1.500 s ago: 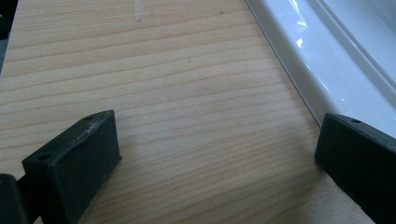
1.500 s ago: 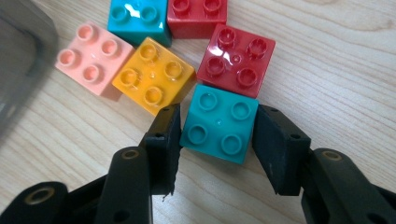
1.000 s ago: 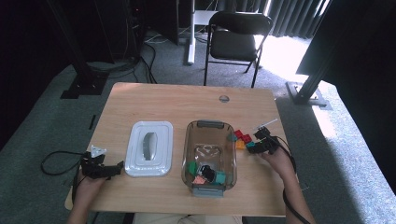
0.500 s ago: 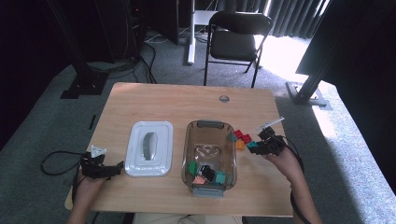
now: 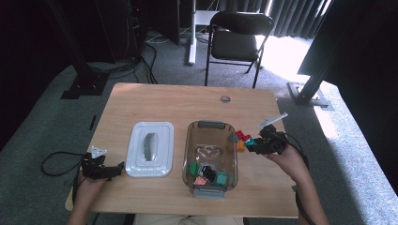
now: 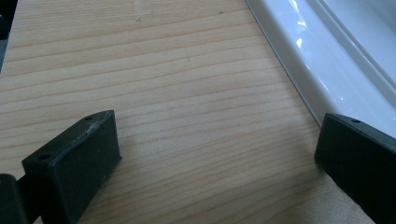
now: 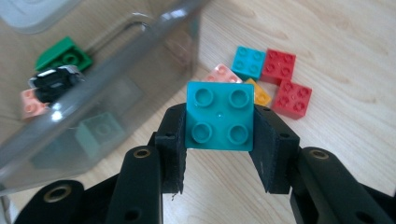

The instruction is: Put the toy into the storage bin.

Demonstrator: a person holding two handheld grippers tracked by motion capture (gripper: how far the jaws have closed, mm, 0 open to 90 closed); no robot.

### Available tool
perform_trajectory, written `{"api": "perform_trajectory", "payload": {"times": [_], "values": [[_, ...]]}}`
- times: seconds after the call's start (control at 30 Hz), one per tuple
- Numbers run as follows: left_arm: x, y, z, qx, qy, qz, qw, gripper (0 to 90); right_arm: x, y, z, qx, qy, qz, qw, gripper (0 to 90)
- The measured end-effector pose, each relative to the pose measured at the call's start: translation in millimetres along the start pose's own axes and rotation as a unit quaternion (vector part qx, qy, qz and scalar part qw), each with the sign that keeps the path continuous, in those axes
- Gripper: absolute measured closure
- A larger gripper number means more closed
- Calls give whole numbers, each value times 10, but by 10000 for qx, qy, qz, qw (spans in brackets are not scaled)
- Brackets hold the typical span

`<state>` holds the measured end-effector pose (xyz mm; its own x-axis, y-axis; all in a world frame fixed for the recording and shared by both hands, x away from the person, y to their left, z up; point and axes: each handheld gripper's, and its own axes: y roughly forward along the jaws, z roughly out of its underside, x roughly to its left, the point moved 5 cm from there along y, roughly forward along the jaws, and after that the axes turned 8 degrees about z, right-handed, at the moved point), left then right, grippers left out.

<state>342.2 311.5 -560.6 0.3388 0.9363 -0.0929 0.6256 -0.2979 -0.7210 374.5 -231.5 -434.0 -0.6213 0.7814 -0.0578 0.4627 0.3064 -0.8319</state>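
The right gripper (image 7: pixel 219 154) holds a teal four-stud brick (image 7: pixel 219 116) between its pads, clamped on two opposite sides, raised above the table (image 5: pixel 178 103) just off the 3 o'clock side of the clear bin (image 5: pixel 233 154). The likely goal is to drop it in with the green brick (image 7: pixel 63 53) and the others already inside. The pads catch only the brick's lower edge, so a quick swing toward 9 o'clock could let it pivot and slip out short of the bin. The bin wall stands high between gripper and opening; coming in too low would knock the rim and shove the bin, or pop the brick loose. The loose red bricks (image 7: pixel 285 81) and the second teal brick (image 7: pixel 250 60) lie at 12 o'clock of the jaws, apart from them. The left gripper (image 5: pixel 101 168) rests at the table's 8 o'clock corner, jaws wide and empty, just beside the white lid (image 6: pixel 327 60); a stray nudge there would slide the lid
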Motion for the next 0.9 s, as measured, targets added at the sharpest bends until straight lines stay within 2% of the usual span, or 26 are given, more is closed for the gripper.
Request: {"api": "perform_trajectory", "payload": {"times": [0.3, 0.4, 0.43, 0.67, 0.73, 0.9], "values": [[0, -1, 0, 7, 1, 2, 10000, 5, 245, -291, -169, -309, -508, -216, 9980, 584], [1, -1, 0, 9, 6, 0, 10000, 5, 315, -345, -200, -344, -594, -281, 9972, 584], [2, -2, 1, 17, 13, 1, 10000, 5, 386, -384, -227, -362, -739, -341, 9960, 584], [1, -2, 1, 16, 7, 3, 10000, 5, 598, -457, -285, -367, -1102, -546, 9917, 584], [1, -2, 1, 18, 8, 4, 10000, 5, 657, -464, -296, -385, -1190, -717, 9895, 585], [1, -2, 1, 16, 8, 2, 10000, 5, 793, -432, -309, -234, -1477, -744, 9859, 584]]}}
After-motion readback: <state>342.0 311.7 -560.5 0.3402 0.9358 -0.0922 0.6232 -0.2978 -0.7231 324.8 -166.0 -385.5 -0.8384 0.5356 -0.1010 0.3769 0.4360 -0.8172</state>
